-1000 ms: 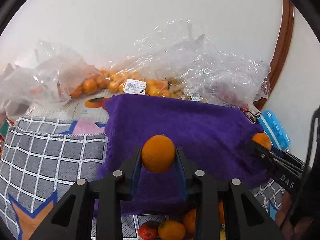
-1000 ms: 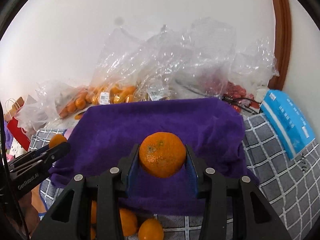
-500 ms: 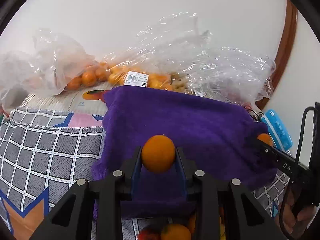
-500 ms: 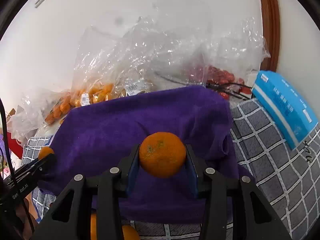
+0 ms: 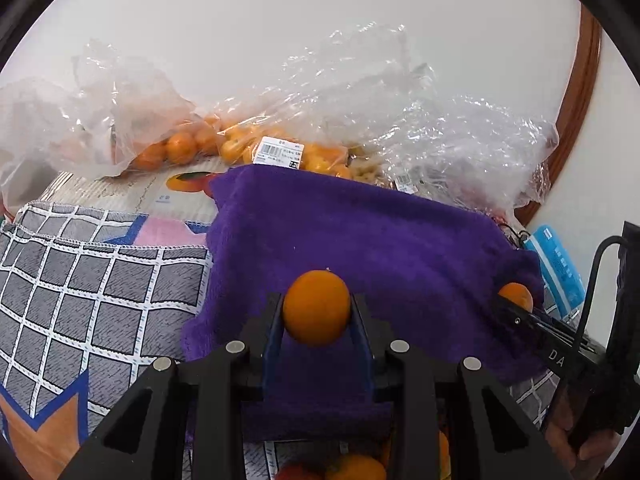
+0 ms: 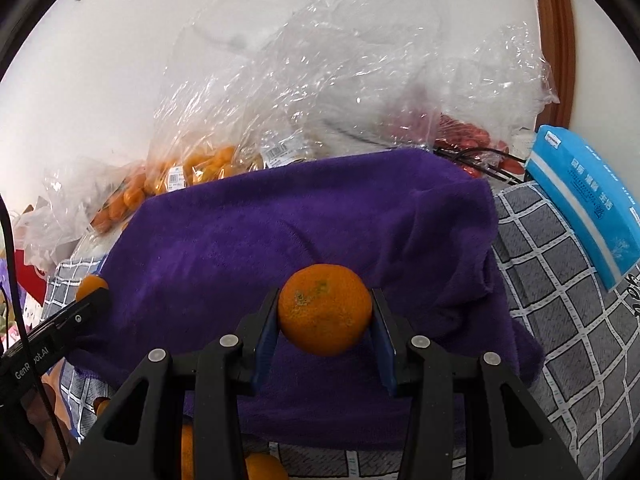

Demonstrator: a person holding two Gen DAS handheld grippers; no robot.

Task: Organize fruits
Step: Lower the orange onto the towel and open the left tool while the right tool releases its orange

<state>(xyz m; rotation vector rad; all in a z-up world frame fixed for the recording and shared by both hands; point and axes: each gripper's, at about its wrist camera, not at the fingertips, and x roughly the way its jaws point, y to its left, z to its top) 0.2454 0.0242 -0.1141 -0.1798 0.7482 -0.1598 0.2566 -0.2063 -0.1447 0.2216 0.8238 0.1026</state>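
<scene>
My left gripper (image 5: 316, 312) is shut on a smooth orange (image 5: 316, 307) and holds it above the near part of a purple towel (image 5: 360, 240). My right gripper (image 6: 325, 314) is shut on a mandarin (image 6: 325, 309) with a green stem scar, above the same purple towel (image 6: 280, 232). Each gripper shows in the other's view: the right one at the towel's right edge (image 5: 516, 308), the left one at its left edge (image 6: 90, 294). Loose oranges (image 5: 356, 468) lie below the left gripper, partly hidden; some also show in the right wrist view (image 6: 260, 466).
Clear plastic bags of oranges (image 5: 192, 144) and red fruit (image 6: 468, 140) are piled against the wall behind the towel. A blue tissue pack (image 6: 592, 204) lies at the right. A grey checked cloth (image 5: 88, 280) covers the surface. A flat fruit carton (image 5: 132, 192) lies behind it.
Both grippers have moved forward over the towel with their fruit still held. The bags and the wall look nearer and the view has tilted slightly.
</scene>
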